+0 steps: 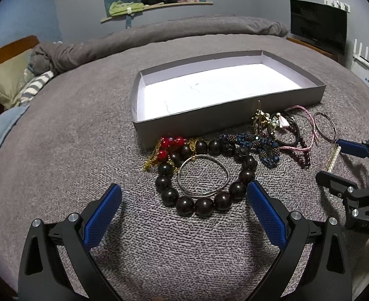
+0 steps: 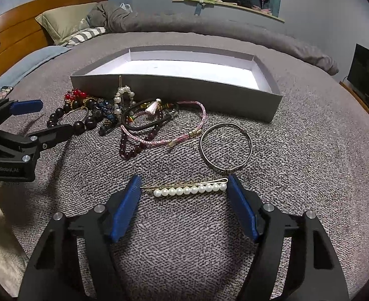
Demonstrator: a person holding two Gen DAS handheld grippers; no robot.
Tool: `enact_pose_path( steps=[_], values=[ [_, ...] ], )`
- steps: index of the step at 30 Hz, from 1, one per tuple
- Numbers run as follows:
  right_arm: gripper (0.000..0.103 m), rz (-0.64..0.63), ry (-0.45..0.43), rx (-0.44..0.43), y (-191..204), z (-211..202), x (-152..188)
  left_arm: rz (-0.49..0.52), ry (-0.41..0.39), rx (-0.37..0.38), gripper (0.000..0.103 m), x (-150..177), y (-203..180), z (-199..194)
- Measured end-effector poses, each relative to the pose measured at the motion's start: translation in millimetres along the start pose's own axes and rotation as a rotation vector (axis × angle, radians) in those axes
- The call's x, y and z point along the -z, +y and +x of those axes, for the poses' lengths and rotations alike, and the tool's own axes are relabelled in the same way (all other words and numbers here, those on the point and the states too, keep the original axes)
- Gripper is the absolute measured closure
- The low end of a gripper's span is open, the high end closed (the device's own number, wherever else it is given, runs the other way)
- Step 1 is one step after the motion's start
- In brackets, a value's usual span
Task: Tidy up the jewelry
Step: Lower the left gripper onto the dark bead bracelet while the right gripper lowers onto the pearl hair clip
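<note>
Lying flat on the grey knitted bedspread (image 2: pixel 297 163), the gold hair clip with a row of white pearls (image 2: pixel 189 189) sits crosswise between the blue pads of the right gripper (image 2: pixel 184 184), whose jaws stand wide apart, one at each end of the clip and clamped on nothing. It looks light and stiff, though thin and low to the fabric; I judge the beads smooth enough to slip, so a hold across the middle of the pearl row seems safer than squeezing it end to end.

The left gripper (image 1: pixel 184 195) is likewise spread wide, holding nothing, hovering near the bracelet of large dark round wooden beads (image 1: pixel 204 202), which rings a thin silver wire bangle (image 1: pixel 203 179). Those beads probably weigh more and will drape loosely, so pinching a single bead should work.

Beyond the tangle of jewelry, the shallow grey cardboard box with a white inside (image 2: pixel 174 89) stands open and holds nothing yet; every piece is still outside it, near its front wall
</note>
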State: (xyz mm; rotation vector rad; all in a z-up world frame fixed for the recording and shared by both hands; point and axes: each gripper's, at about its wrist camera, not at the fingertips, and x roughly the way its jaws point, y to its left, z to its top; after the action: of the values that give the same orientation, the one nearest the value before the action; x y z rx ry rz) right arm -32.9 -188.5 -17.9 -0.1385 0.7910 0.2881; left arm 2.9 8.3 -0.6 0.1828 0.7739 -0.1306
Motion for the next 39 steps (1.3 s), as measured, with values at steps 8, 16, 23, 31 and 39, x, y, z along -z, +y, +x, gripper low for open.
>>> enact_pose_path(
  steps=[8,16,23,31,39],
  values=[
    [0.033,0.056,-0.005,-0.003,-12.0,-5.4,-2.6,0.036,-0.036,0.087,0.004,3.1,-5.2,-12.8],
    [0.033,0.053,0.020,0.019,-16.6,-0.7,-3.1,-0.041,-0.042,0.105,0.005,-4.2,16.2,-11.6],
    [0.033,0.020,0.044,0.040,-14.7,4.6,-0.1,-0.101,0.002,0.079,0.045,-8.6,32.3,0.2],
    [0.033,0.017,0.047,0.042,-14.6,4.6,1.1,-0.073,-0.048,0.157,0.064,-7.7,23.7,-20.9],
    [0.033,0.015,0.049,0.042,-15.0,6.5,-0.1,0.079,-0.003,0.231,0.065,-2.0,-17.9,-16.8]
  ],
)
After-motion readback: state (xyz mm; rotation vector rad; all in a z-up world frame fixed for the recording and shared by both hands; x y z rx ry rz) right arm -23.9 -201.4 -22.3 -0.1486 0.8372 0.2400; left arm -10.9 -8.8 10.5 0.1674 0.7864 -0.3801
